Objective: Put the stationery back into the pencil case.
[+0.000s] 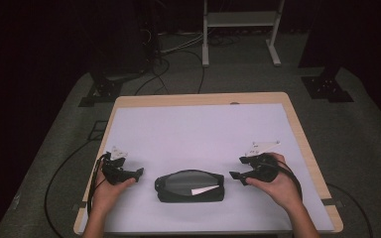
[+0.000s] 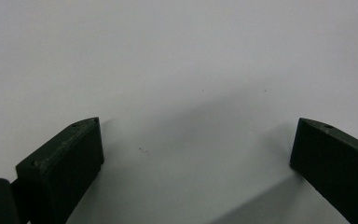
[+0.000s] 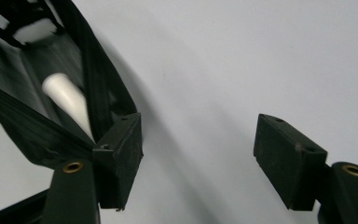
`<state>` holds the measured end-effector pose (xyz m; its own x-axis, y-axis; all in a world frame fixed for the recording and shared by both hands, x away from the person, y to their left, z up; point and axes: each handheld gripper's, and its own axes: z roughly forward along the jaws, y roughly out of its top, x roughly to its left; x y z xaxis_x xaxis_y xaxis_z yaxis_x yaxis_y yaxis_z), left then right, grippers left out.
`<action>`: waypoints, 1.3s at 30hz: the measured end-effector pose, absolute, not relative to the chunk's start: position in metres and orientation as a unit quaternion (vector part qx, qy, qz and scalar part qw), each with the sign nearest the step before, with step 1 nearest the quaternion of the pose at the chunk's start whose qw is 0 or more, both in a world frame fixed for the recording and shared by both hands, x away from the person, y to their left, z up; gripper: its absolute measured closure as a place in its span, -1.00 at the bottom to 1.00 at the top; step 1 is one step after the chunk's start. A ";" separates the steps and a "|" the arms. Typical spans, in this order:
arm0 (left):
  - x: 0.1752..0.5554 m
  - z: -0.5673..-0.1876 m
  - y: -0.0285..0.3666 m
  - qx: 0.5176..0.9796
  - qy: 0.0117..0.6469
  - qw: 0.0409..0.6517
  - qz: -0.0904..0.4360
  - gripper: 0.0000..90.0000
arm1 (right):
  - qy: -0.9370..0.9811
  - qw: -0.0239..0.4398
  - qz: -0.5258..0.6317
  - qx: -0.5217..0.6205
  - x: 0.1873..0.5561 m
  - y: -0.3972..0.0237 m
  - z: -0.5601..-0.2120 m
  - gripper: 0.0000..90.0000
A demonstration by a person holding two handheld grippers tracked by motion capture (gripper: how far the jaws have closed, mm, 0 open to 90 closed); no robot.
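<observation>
Here, left gripper (image 1: 140, 172) and right gripper (image 1: 235, 167) open, flanking black pouch (image 1: 190, 187)

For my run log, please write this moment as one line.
scene: black pouch open on table, white tube inside | left claw: open, beside pouch | right claw: open, empty, at pouch end

Both forearms are bare. The left gripper (image 1: 138, 173) and right gripper (image 1: 236, 167) are black, each with a white three-cornered plate at twelve o'clock, brass-coloured screws, and trailing black cables.
</observation>
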<state>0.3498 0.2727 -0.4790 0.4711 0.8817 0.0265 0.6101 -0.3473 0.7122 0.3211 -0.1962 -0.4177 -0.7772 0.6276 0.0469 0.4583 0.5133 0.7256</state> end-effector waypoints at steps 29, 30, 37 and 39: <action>0.350 -0.479 0.273 0.794 0.470 0.324 0.210 -0.96 | 0.838 0.152 0.332 0.406 0.306 -0.269 -0.463 -0.32; 0.350 -0.479 0.273 0.794 0.470 0.324 0.210 -0.96 | 0.838 0.154 0.331 0.406 0.306 -0.270 -0.464 -0.32; 0.350 -0.479 0.273 0.794 0.470 0.324 0.210 -0.96 | 0.834 0.172 0.322 0.415 0.306 -0.275 -0.473 -0.46; 0.350 -0.479 0.273 0.794 0.470 0.324 0.210 -0.96 | 0.831 0.171 0.325 0.418 0.306 -0.278 -0.474 -0.49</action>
<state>0.3496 0.2726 -0.4789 0.4709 0.8817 0.0284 0.6098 -0.3486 0.7118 0.3057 -0.2776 -0.4743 -0.5918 0.8060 -0.0112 0.5838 0.4382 0.6835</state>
